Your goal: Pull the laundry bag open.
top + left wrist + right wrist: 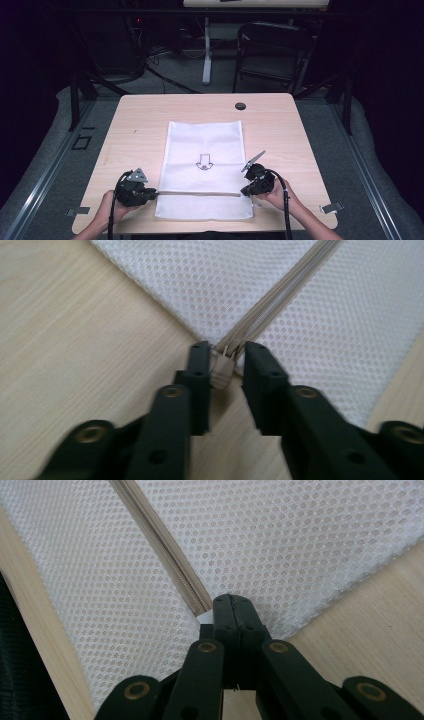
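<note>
Left claw (225, 365) spread around beige zipper pull (222, 374); right claw (234, 611) apparently pinching white mesh bag (280, 540).

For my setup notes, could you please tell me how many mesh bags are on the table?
1. A single white mesh bag lies flat at the middle of the table, its zipper running across near the person's edge. Nothing appears hidden under it.

A light wooden table (130, 120) with rounded corners carries a white mesh bag (205, 145), lying flat near its middle and reaching almost to the near edge. A beige zipper (200, 193) crosses the bag's near part. A small dark round spot (240, 106), possibly a cable hole, sits near the far edge.
</note>
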`<state>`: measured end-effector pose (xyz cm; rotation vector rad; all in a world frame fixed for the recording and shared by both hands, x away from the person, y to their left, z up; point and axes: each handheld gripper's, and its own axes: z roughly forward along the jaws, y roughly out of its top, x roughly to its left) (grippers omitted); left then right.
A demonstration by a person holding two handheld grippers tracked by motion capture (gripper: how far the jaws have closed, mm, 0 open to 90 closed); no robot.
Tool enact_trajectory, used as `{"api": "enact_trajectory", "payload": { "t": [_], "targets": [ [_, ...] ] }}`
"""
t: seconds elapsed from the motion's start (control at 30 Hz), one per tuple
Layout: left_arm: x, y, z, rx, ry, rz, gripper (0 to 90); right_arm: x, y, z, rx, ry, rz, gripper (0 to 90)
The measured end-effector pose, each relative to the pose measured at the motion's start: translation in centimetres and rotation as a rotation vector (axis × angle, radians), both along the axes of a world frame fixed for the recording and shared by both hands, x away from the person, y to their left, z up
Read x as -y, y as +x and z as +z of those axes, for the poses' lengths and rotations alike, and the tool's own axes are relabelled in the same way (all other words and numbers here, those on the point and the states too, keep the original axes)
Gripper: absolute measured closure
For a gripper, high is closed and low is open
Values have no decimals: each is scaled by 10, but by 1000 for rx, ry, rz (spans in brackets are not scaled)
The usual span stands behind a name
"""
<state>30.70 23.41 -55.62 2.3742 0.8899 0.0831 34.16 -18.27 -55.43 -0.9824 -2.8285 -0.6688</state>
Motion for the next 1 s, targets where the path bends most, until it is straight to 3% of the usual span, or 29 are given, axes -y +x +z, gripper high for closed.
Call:
{"api": "enact_trajectory", "payload": {
  "t": [0.03,0.1,0.17,0.3,0.43,0.47,0.53,0.57,0.63,0.73,0.87,1.0],
  "targets": [
    [0,0,1,9,-2,20,620,0,-1,-1,9,19,4,899],
    [-2,1,6,3,-19,30,480,1,0,2,1,53,12,726],
    [-3,0,11,25,-32,60,372,-2,-2,11,35,48,3,599],
    [-11,1,27,17,-70,130,162,-3,-4,27,88,33,-13,375],
    [-21,0,44,22,-71,204,78,7,-12,38,132,14,-40,181],
    [-25,-2,49,56,-63,228,70,10,-14,40,137,12,-55,158],
    [-28,-6,53,84,-22,265,66,18,-21,46,179,-11,-82,133],
    [-32,-9,54,69,-46,287,46,23,-24,49,180,-11,-104,122],
    [-35,-14,55,30,-52,315,38,34,-31,52,197,-21,-137,104],
    [-38,-24,56,31,-18,353,33,51,-43,53,211,-24,-188,90],
    [-44,-31,55,41,-22,396,0,73,-58,48,236,-53,-247,32],
    [-49,-30,59,65,-64,412,0,83,-57,43,236,-51,-291,4]
  ]
}}
